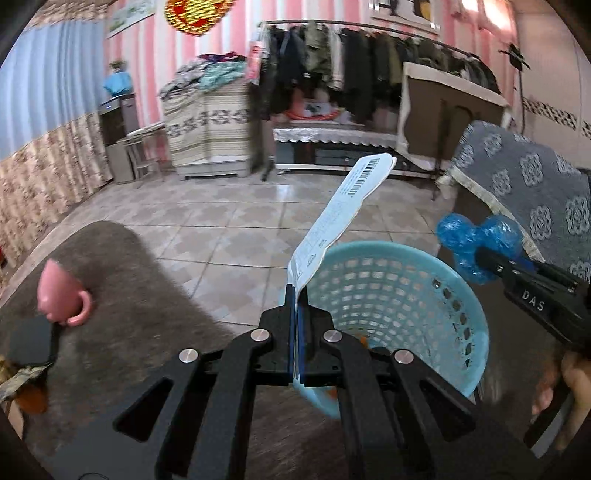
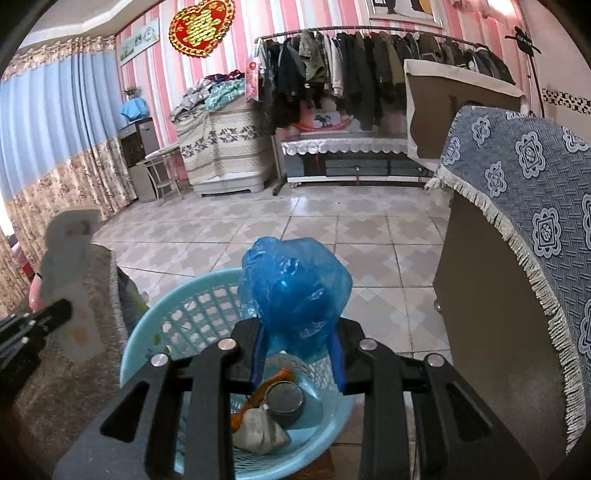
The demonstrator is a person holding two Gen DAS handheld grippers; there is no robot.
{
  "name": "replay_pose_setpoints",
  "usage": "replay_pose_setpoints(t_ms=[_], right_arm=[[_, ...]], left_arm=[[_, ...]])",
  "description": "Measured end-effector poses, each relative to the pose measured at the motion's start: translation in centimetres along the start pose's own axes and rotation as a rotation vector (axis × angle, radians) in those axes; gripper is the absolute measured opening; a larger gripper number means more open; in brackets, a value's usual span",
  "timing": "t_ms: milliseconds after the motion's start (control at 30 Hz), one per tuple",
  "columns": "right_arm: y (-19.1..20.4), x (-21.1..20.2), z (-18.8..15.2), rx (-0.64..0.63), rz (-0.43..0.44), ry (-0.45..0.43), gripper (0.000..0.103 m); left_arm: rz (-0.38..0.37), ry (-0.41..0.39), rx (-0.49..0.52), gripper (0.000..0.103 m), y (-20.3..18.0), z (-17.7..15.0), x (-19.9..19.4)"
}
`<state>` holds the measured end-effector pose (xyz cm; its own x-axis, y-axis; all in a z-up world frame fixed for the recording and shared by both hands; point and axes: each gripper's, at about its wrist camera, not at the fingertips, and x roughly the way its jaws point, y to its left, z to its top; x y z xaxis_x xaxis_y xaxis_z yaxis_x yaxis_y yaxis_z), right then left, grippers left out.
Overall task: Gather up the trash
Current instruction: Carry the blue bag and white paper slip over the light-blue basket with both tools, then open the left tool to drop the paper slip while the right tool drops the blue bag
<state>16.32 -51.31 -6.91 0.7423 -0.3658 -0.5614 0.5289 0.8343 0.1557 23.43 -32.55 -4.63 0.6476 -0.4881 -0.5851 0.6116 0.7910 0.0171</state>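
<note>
The letters "DAS" are read in white on the black body of the right tongs (image 1: 480, 258), seen from the left wrist view; a barcode is printed near the far end of the long white paper slip (image 1: 343, 218), but its smaller print is too blurred to be made out. That slip is pinched flat between the fully closed pads of the left tongs (image 1: 296, 291) and stands up and away over the near rim of the light blue basket (image 1: 476, 314). A crumpled blue plastic bag (image 2: 291, 291) is clamped between the blue pads of the right tongs (image 2: 299, 354), held above the basket (image 2: 147, 332) — its lower part is hidden behind the pads. Inside the basket a dark round tin, an orange scrap and a greyish wad are seen, partly covered by the tong frame. A red heart-shaped wall ornament (image 2: 201, 27) carries gold characters that cannot be read. On the grey bench (image 1: 122, 295) at the left a pink cup (image 1: 61, 295) lies on its side — a dark flat object beside it is cut off by the picture's edge. A hand (image 1: 569, 391) at the right margin is only partly visible.
</note>
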Motion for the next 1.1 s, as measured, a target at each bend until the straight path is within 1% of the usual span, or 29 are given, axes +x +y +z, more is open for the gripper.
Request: replay_pose_setpoints(t_ms=[67,200,267,333,367,433,467,500,533,567,600,667,867,933,1000,1100], right_arm=[[-0.8,0.1,-0.2,0.018,0.007,0.005,0.029],[-1.3,0.1,-0.6,0.031,-0.005,0.009,0.029],[-1.5,0.4,-0.7,0.04,-0.007,0.017,0.029],[-1.8,0.6,-0.7,0.041,-0.01,0.023,0.029],[-1.9,0.7,-0.7,0.042,-0.014,0.026,0.029],[-2.1,0.7,-0.8,0.047,-0.014,0.029,0.029],[-2.1,0.7,-0.8,0.048,-0.015,0.029,0.029],[-2.1,0.8,-0.8,0.047,-0.016,0.029,0.029],[-2.1,0.9,-0.8,0.043,-0.015,0.029,0.029],[-1.9,0.9,-0.8,0.031,-0.014,0.029,0.029],[-1.6,1.0,-0.7,0.022,-0.013,0.03,0.029],[-0.8,1.1,-0.8,-0.005,-0.011,0.03,0.029],[2.3,1.5,-1.1,-0.062,-0.007,0.041,0.029],[3.2,1.8,-1.0,-0.064,0.005,0.046,0.029],[4.0,2.1,-0.9,-0.064,0.015,0.049,0.029],[4.9,2.4,-1.2,-0.075,0.018,0.059,0.03]], left_arm=[[-0.032,0.001,0.014,0.0,-1.2,-0.1,1.0],[-0.066,0.036,0.032,0.0,-2.8,0.0,3.7],[-0.087,0.041,0.034,0.0,-3.4,0.0,4.6],[-0.092,0.052,0.036,0.0,-3.7,0.0,5.2],[-0.095,0.054,0.035,0.003,-3.6,-0.1,5.3],[-0.093,0.06,0.029,0.02,-3.4,-0.2,5.4],[-0.083,0.059,0.026,0.036,-3.2,-0.2,5.5],[-0.069,0.053,0.022,0.047,-2.9,-0.4,5.3],[-0.052,0.041,0.013,0.05,-2.4,-0.5,5.0],[-0.042,0.037,0.005,0.057,-1.9,-0.5,4.9],[-0.029,0.033,-0.009,0.067,-1.4,-0.4,4.7],[0.01,0.014,-0.043,0.078,0.2,-0.5,3.9],[0.134,-0.04,-0.048,0.093,3.3,-0.2,1.5],[0.16,-0.052,-0.061,0.094,4.4,-0.3,0.6],[0.166,-0.057,-0.086,0.095,5.5,-0.6,-0.3],[0.188,-0.067,-0.092,0.096,6.6,-1.0,-1.3]])
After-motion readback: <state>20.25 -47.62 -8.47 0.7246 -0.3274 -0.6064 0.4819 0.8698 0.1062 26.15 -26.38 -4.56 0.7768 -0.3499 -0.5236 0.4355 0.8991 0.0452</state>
